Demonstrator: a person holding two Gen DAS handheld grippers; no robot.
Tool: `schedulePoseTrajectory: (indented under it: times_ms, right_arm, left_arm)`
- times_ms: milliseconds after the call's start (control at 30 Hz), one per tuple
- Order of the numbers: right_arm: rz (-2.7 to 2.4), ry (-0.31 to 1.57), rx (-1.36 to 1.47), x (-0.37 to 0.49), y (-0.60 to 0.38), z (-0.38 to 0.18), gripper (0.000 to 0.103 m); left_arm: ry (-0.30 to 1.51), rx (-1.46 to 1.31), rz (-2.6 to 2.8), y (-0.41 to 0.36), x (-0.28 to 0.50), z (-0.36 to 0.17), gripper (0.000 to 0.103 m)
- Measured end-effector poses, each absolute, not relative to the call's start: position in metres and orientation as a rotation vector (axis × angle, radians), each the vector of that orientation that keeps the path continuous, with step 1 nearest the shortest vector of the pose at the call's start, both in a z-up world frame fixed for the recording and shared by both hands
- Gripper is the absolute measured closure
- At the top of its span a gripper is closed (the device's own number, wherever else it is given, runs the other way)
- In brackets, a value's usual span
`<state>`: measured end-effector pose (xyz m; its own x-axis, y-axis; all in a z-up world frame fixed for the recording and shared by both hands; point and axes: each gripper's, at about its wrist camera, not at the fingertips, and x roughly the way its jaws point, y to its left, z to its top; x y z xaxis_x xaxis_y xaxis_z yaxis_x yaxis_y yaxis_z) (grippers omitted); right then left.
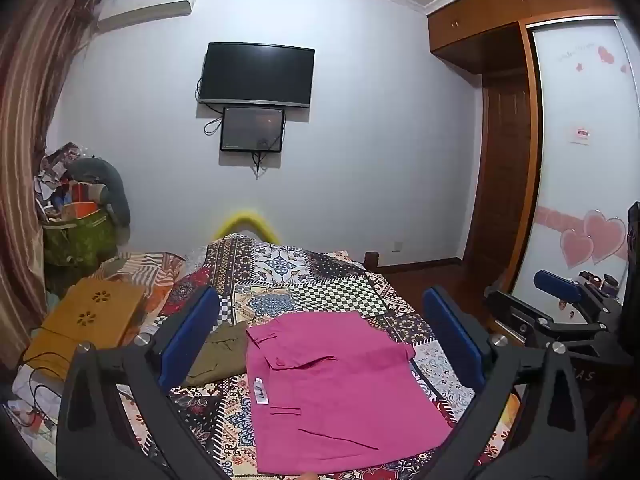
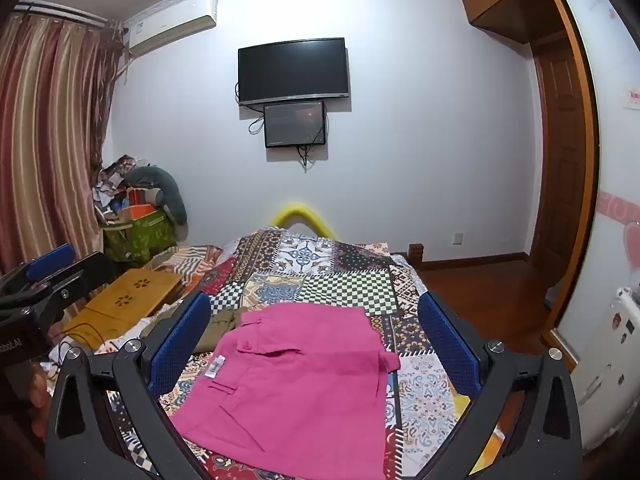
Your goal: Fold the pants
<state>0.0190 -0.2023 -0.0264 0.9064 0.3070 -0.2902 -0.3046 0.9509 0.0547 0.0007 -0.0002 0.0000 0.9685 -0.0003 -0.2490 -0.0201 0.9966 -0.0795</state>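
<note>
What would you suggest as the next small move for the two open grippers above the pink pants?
Probably lower both grippers to the pink pants and pinch the near edge: the left gripper and right gripper are open and empty above the patchwork bedspread.

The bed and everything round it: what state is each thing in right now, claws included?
Pink pants: folded, lying flat on the bed.
Olive garment: folded, beside the pink pants.
Left claw: open, holding nothing.
Right claw: open, holding nothing.
TV: screen dark.
Small screen: dim, nearly dark.
Curtain: drawn.
Quilt: spread over the bed.
</note>
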Motion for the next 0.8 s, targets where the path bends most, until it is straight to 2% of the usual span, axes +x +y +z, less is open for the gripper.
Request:
schedulePoseTrajectory:
  times_ms: [800]
  right_arm:
    - [0.316, 0.296, 0.021, 0.0173, -0.2046, -0.0232, 0.000]
  left_arm:
    - [0.245, -0.065, 0.006, -0.0032, -0.0057, 0.0028, 0.000]
